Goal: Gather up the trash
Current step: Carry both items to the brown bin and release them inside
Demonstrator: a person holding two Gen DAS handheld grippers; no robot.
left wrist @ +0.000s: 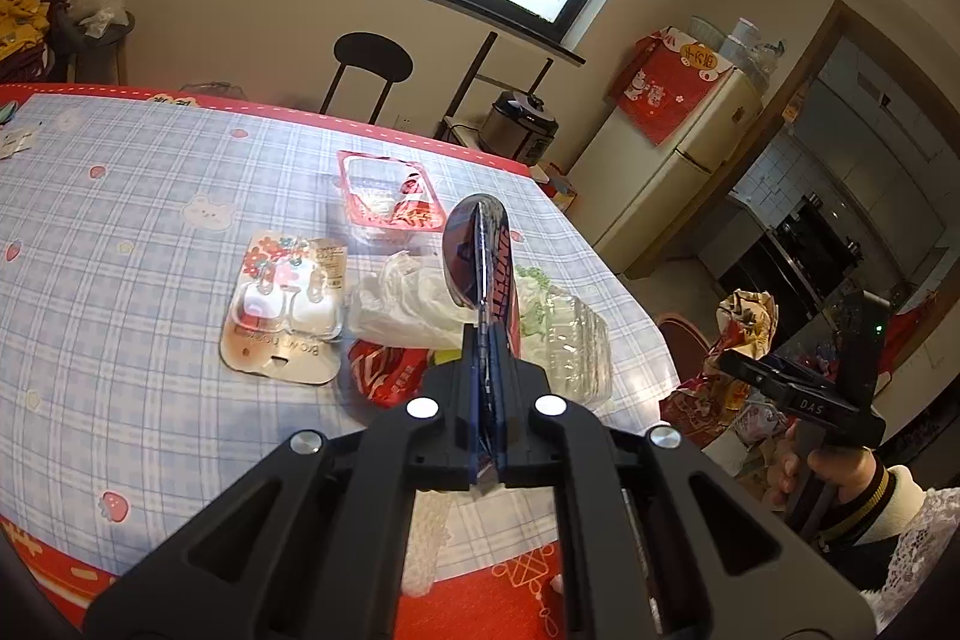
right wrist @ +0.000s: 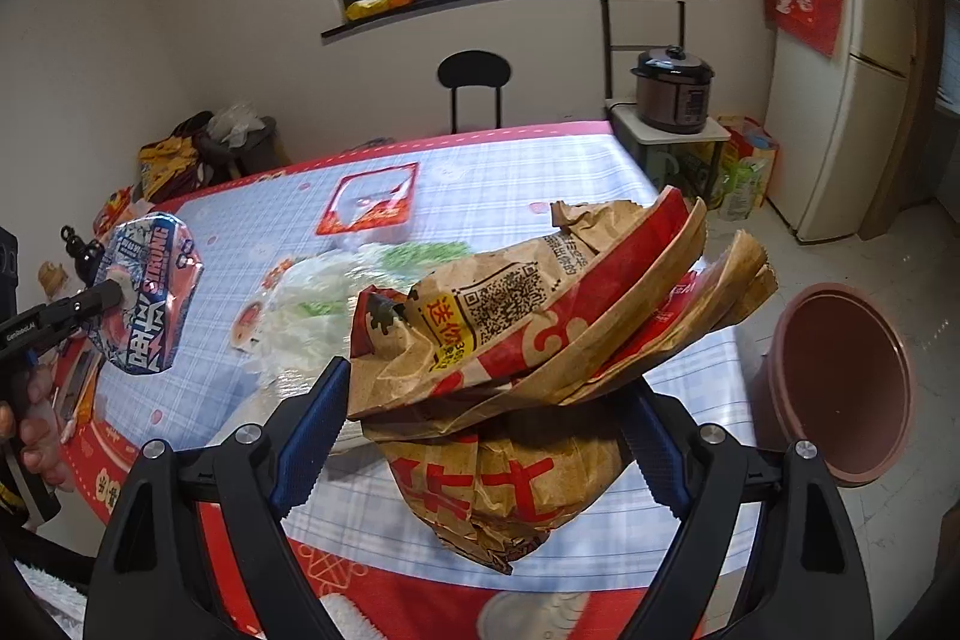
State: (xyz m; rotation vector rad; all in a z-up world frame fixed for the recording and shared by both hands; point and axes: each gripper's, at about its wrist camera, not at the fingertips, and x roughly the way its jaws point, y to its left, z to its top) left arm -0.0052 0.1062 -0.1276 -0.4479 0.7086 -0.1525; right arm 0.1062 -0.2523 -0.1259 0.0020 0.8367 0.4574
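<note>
My left gripper (left wrist: pixel 483 340) is shut on a flat blue foil snack wrapper (left wrist: pixel 480 256), held edge-on above the table; the wrapper also shows at the left of the right wrist view (right wrist: pixel 147 292). My right gripper (right wrist: pixel 480 412) is shut on a crumpled brown and red paper bag (right wrist: pixel 540 340), held above the table's near right edge; it shows in the left wrist view (left wrist: pixel 741 334) too. A brown bin (right wrist: pixel 840 382) stands on the floor to the right of the bag. More trash lies on the table: a red tray (left wrist: pixel 387 196), a blister pack (left wrist: pixel 288 304), a white plastic bag (left wrist: pixel 408 304), a red wrapper (left wrist: pixel 384 370), a clear container (left wrist: pixel 570 340).
The table (left wrist: pixel 120 220) has a blue checked cloth with a red border. A black chair (left wrist: pixel 372 64) stands behind it under the window. A cooker (right wrist: pixel 672 91) on a small stand and a fridge (right wrist: pixel 852 88) are at the right. Clutter is piled at the far left (left wrist: pixel 36 22).
</note>
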